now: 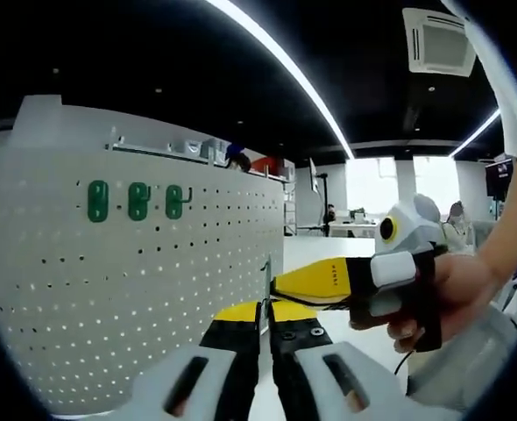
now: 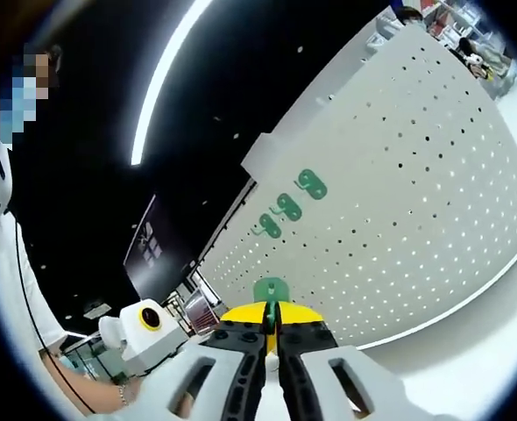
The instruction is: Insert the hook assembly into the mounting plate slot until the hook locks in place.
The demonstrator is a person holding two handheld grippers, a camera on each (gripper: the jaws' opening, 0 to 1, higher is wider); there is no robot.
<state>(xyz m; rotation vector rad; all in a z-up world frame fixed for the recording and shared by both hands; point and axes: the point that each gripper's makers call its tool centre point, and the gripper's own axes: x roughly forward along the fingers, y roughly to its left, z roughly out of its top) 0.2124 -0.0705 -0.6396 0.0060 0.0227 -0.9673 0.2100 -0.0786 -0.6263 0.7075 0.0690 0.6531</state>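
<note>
The white pegboard mounting plate [image 1: 153,289] [image 2: 416,202] stands upright and carries three green hooks [image 1: 138,200] [image 2: 286,207] in a row. My right gripper [image 2: 271,326] is shut on a green hook assembly [image 2: 271,289], whose rounded top shows above the yellow jaw tips, short of the board. In the left gripper view a thin edge-on piece of the hook assembly [image 1: 265,279] rises from between the closed yellow-tipped jaws of my left gripper [image 1: 265,314]. The right gripper [image 1: 315,281], held in a hand, reaches that piece from the right. The left gripper's white body [image 2: 140,326] sits at lower left.
The pegboard's lower rim [image 2: 469,298] runs along a white surface. A person's sleeve [image 2: 4,254] is at the far left. Desks and monitors [image 1: 350,224] lie far behind in an office with ceiling light strips [image 1: 285,66].
</note>
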